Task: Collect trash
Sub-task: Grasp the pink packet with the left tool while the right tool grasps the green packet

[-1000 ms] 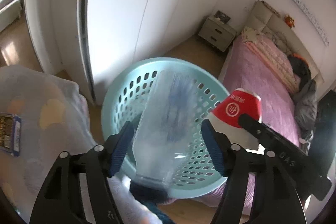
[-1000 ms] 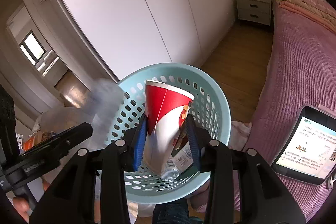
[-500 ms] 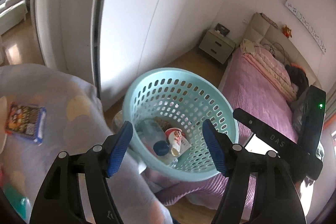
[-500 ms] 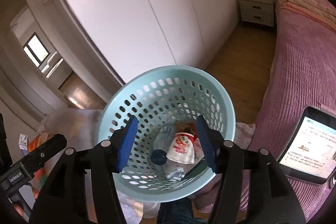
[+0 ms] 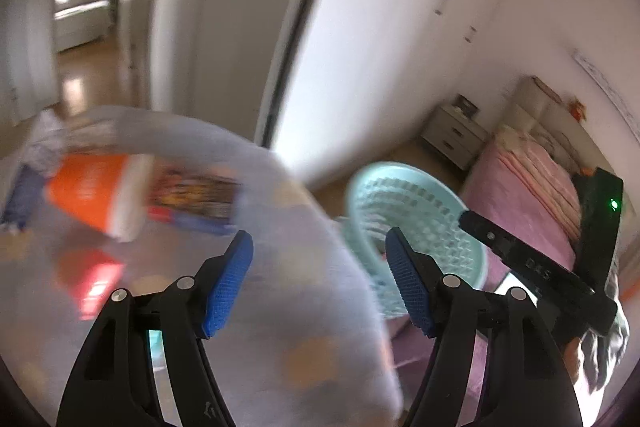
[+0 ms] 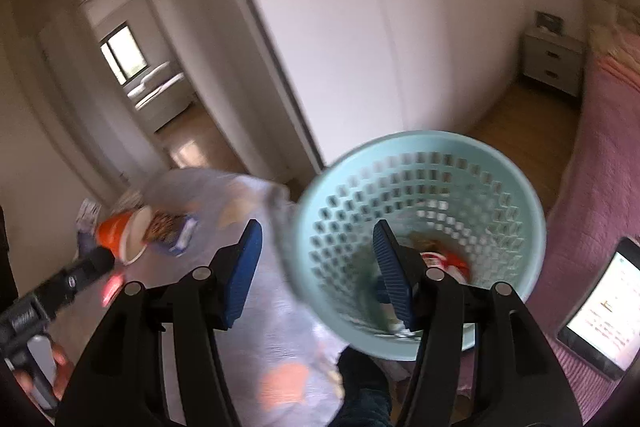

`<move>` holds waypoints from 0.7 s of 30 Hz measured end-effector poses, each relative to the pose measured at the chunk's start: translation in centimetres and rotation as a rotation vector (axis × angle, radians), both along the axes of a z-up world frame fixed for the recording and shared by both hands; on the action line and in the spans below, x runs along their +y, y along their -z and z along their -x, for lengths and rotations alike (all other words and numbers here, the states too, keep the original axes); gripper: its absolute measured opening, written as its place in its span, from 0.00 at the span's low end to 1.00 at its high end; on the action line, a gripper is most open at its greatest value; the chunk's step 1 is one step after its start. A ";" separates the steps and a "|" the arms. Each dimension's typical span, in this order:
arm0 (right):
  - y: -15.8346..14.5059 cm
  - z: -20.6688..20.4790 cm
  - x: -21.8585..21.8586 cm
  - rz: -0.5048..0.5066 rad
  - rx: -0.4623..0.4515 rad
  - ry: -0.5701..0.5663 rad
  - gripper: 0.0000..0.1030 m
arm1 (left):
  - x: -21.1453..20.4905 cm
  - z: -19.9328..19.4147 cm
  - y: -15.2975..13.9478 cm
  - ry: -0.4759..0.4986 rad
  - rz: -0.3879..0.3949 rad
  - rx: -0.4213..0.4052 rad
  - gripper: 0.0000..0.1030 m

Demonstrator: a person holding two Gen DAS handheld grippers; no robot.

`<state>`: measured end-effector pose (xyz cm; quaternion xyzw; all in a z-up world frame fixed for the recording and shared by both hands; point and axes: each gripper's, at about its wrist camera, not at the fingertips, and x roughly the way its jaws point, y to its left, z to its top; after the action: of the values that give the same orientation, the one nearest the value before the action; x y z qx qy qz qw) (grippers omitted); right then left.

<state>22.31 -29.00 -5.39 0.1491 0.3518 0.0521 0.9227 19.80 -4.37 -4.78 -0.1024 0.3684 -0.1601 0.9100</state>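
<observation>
A teal perforated basket (image 6: 420,141) stands by the bed, with a red-and-white paper cup (image 6: 444,261) and other blurred trash at its bottom. My right gripper (image 6: 317,229) hangs open and empty above the basket's left rim. My left gripper (image 5: 318,239) is open and empty too, over the edge of a pale patterned cloth (image 5: 288,315); the basket (image 5: 416,195) lies to its right. On the cloth at the left lie an orange cup (image 5: 88,193) on its side and a snack packet (image 5: 192,195), also visible as the cup (image 6: 116,233) and packet (image 6: 168,231).
A blurred red item (image 5: 92,279) lies near the orange cup. A pink bed (image 6: 600,167) with a lit tablet (image 6: 604,315) is at the right. White wardrobe doors (image 6: 360,27), a nightstand (image 6: 552,63) and an open doorway (image 6: 132,75) stand behind.
The clear plastic bottle left my left gripper and the red-and-white cup left my right gripper; both lie in the basket. Both grippers then swung left, toward the cloth-covered surface.
</observation>
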 end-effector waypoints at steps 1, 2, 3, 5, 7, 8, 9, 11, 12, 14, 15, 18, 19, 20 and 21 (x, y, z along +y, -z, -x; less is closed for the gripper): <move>-0.2 0.0 1.0 0.002 -0.005 -0.024 0.53 | 1.2 0.3 -0.1 -0.026 -0.009 -0.005 0.65; -0.3 0.0 1.9 0.004 -0.009 -0.047 0.53 | 2.4 0.5 -0.3 -0.052 -0.017 -0.009 0.65; -0.5 0.0 3.1 0.011 -0.017 -0.074 0.53 | 3.6 0.7 -0.3 -0.074 -0.020 -0.011 0.65; -0.7 0.1 5.2 0.025 -0.032 -0.120 0.53 | 6.3 0.9 -0.5 -0.123 -0.012 -0.011 0.65; -0.8 0.3 7.8 0.031 -0.045 -0.174 0.53 | 8.7 1.1 -0.6 -0.165 -0.012 -0.012 0.65; -0.8 0.3 8.8 0.033 -0.047 -0.198 0.53 | 10.0 1.0 -0.5 -0.186 -0.016 -0.012 0.65; -0.8 0.2 10.1 0.034 -0.047 -0.229 0.53 | 11.1 1.0 -0.6 -0.206 -0.019 -0.012 0.65; -0.5 0.1 12.5 0.041 -0.041 -0.282 0.54 | 13.7 1.1 -0.6 -0.246 -0.012 -0.008 0.65; -0.1 0.2 13.5 0.045 -0.035 -0.301 0.55 | 14.6 1.1 -0.5 -0.256 -0.011 -0.004 0.65; 0.3 0.0 15.0 0.046 -0.025 -0.330 0.61 | 16.5 1.0 0.0 -0.280 -0.021 0.019 0.70; 0.7 -0.1 16.3 0.042 -0.015 -0.361 0.61 | 17.3 0.9 0.4 -0.289 -0.019 0.034 0.70; 1.9 -0.2 19.0 0.044 0.010 -0.427 0.62 | 18.5 0.5 1.5 -0.283 0.004 0.072 0.71; 2.4 -0.1 19.9 0.040 0.020 -0.454 0.66 | 18.8 0.3 2.1 -0.277 0.015 0.086 0.71; 3.0 -0.2 21.1 0.037 0.036 -0.491 0.69 | 19.1 0.2 2.6 -0.277 0.024 0.095 0.71; 3.4 -0.2 21.9 0.040 0.050 -0.518 0.69 | 19.2 0.2 3.1 -0.275 0.031 0.102 0.71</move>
<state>22.50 -7.09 -8.82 0.0372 0.4019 0.2761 0.8723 19.64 14.85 -7.84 -0.1739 0.3942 -0.0339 0.9018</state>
